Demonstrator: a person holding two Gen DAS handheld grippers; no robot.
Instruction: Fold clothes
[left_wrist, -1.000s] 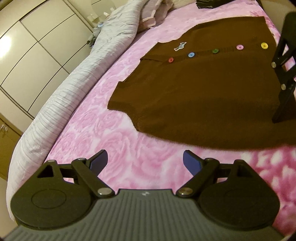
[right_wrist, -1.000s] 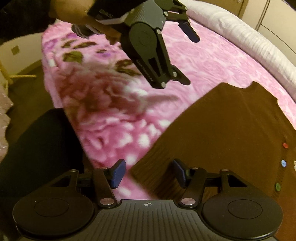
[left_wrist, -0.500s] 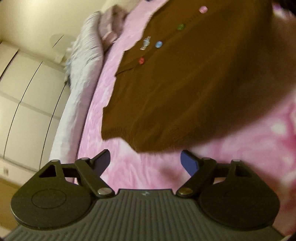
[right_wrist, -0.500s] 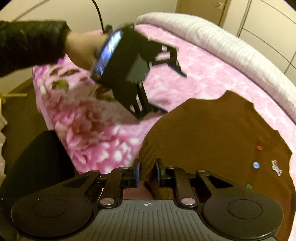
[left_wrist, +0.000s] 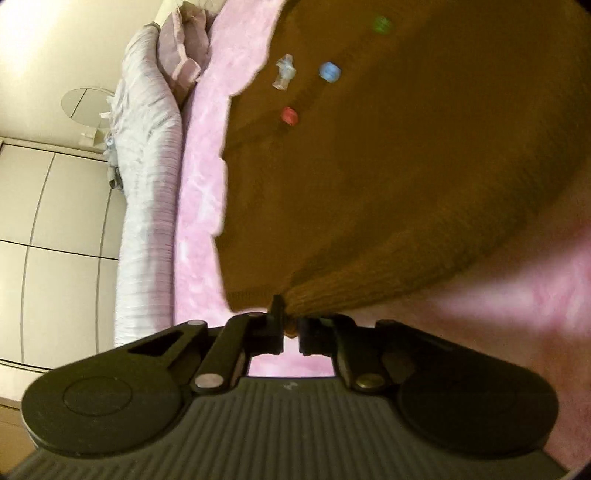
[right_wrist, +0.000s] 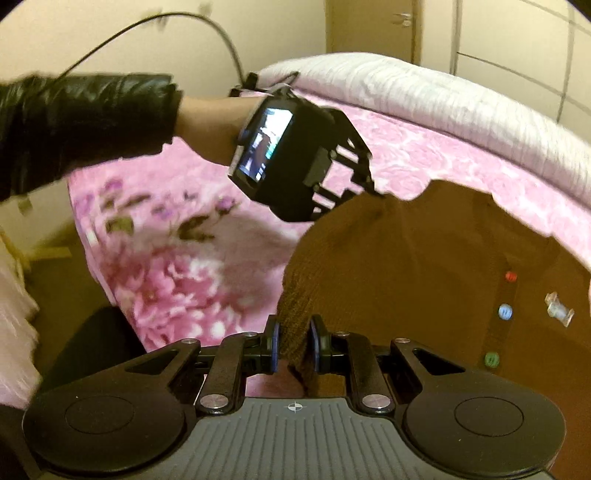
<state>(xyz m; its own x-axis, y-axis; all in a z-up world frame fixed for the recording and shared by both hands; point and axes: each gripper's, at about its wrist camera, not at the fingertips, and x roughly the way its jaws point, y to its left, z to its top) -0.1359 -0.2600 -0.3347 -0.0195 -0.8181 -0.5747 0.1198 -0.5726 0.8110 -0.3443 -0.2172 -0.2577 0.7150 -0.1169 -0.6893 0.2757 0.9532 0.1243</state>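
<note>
A brown knit cardigan (left_wrist: 406, 166) with coloured buttons lies on a pink flowered bedspread (left_wrist: 201, 184). My left gripper (left_wrist: 290, 325) is shut on the ribbed hem corner of the cardigan. It also shows in the right wrist view (right_wrist: 373, 192), pinching the far hem corner. My right gripper (right_wrist: 293, 341) is shut on the near hem corner of the cardigan (right_wrist: 424, 266), and the hem is lifted between the two grippers.
A rolled white quilt (left_wrist: 147, 192) runs along the far side of the bed, also seen in the right wrist view (right_wrist: 443, 107). White wardrobe doors (left_wrist: 55, 229) stand beyond it. A pink pillow (left_wrist: 181, 55) lies at the bed's head. The bed edge (right_wrist: 96, 266) drops to the floor.
Both grippers moved in to the cardigan's hem and shut on its two corners. The right one closed first, then the left. The hem is now raised off the bedspread.
</note>
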